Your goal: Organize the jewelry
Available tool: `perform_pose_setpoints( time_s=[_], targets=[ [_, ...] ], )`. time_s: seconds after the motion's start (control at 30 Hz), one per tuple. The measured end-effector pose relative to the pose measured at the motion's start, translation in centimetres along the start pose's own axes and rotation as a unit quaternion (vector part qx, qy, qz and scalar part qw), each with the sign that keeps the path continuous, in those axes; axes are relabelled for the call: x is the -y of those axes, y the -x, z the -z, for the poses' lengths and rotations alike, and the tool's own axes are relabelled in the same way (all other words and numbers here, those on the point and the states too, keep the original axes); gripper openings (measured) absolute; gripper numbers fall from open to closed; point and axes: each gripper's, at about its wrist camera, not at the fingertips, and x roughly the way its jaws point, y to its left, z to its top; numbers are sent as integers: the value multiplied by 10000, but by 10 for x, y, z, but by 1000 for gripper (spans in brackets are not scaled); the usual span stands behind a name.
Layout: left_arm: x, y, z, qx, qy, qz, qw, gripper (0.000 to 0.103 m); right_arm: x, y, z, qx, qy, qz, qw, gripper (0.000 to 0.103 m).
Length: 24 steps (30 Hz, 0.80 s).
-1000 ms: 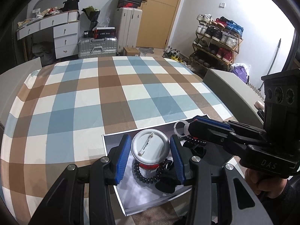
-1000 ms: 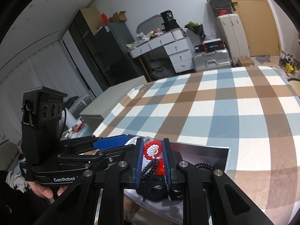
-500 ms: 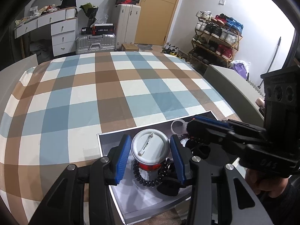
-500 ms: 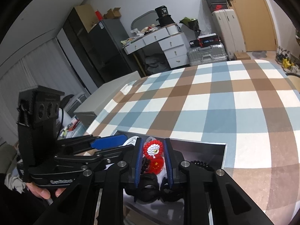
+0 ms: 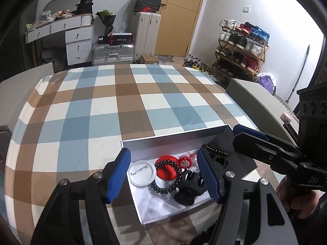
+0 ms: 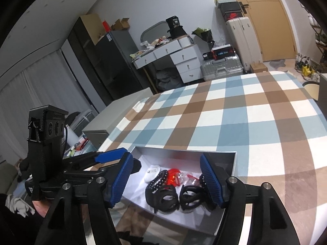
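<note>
Between the blue pads of the left gripper (image 5: 163, 175), whose jaws have just been opening and now stand apart with nothing pressed, lies the content of a shallow white box (image 5: 175, 140) on the checked table (image 5: 130, 106). Just inside the left pad rests a round white pin badge (image 5: 141, 173), pin side up, flat on the box floor. Toward the middle of the gap sits a red piece (image 5: 166, 170) with a black coiled hair tie (image 5: 163, 187) looped over and around it. A small red-and-white beaded flower (image 5: 185, 162) lies nearer the right pad, and a black hair claw (image 5: 189, 192) sits close against that pad's inner face.

From the right wrist view, the right gripper (image 6: 166, 180) also has jaws that have just been opening; they stand wide apart and grip nothing. The same box (image 6: 233, 163) lies below and between them. The badge (image 6: 152, 174) is toward the left pad, the red piece (image 6: 173, 178) in the middle, clear pieces (image 6: 190, 180) beside it, and black claws (image 6: 173, 199) nearest the camera, one close to the right pad.

The left gripper's fingers (image 6: 108, 157) reach in over the box's left wall, so the two tools crowd that side. The box's far wall stands upright beyond the pads; past it the table lies open and bare across its checks. The near box edge sits close to the table's front edge.
</note>
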Motion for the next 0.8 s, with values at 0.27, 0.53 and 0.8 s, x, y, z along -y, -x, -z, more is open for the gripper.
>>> perform_pose_setpoints(
  time_s=[0.27, 0.53, 0.8],
  targets=[
    [8, 13, 4, 60, -120, -118, 9998, 71, -12, 22, 3, 143, 90, 100, 9998, 80],
    [15, 29, 9, 213, -211, -253, 9992, 72, -25, 43, 8, 309, 241, 205, 9990, 87],
    [17, 46, 21, 342, -149, -415, 9984, 83, -39, 62, 20, 381, 405, 197, 9983, 91]
  ],
)
